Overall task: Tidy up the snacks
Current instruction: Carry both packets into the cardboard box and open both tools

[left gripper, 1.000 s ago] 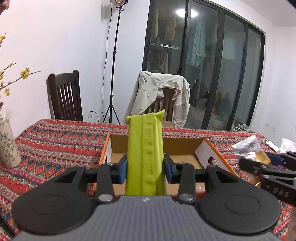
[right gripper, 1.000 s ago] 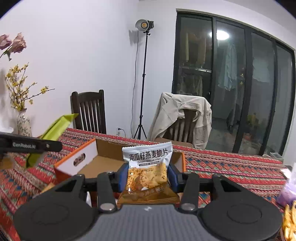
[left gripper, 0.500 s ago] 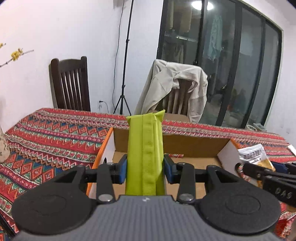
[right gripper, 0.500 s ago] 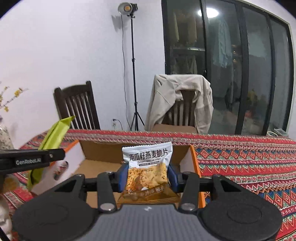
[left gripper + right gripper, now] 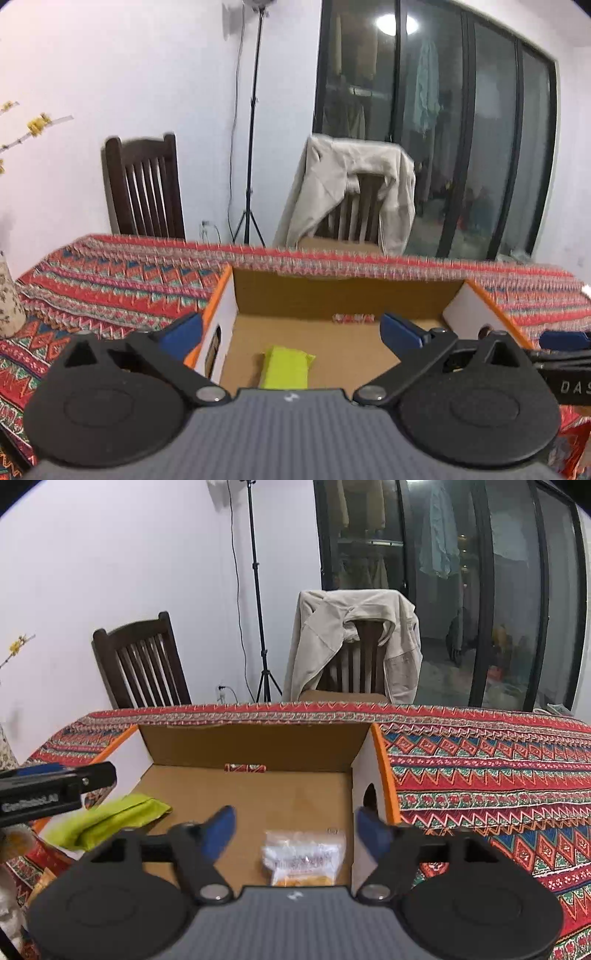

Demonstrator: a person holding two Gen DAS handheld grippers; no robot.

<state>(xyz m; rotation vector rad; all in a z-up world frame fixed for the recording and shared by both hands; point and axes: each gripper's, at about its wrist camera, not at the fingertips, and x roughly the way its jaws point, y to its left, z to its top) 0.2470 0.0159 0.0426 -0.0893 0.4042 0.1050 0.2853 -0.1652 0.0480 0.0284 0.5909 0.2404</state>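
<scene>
Left wrist view: the left gripper [image 5: 290, 326] has its jaws spread wide and empty above the open brown cardboard box with orange-edged white flaps [image 5: 343, 295], which sits on the red patterned tabletop [image 5: 110, 280]. The lime-green snack pouch [image 5: 284, 371] lies flat on the box floor.

Right wrist view: the right gripper [image 5: 296, 827] likewise has its jaws apart, holding nothing. The clear-and-white cracker packet [image 5: 303, 858] lies on the box floor between them, the green pouch [image 5: 107, 821] to its left.
</scene>
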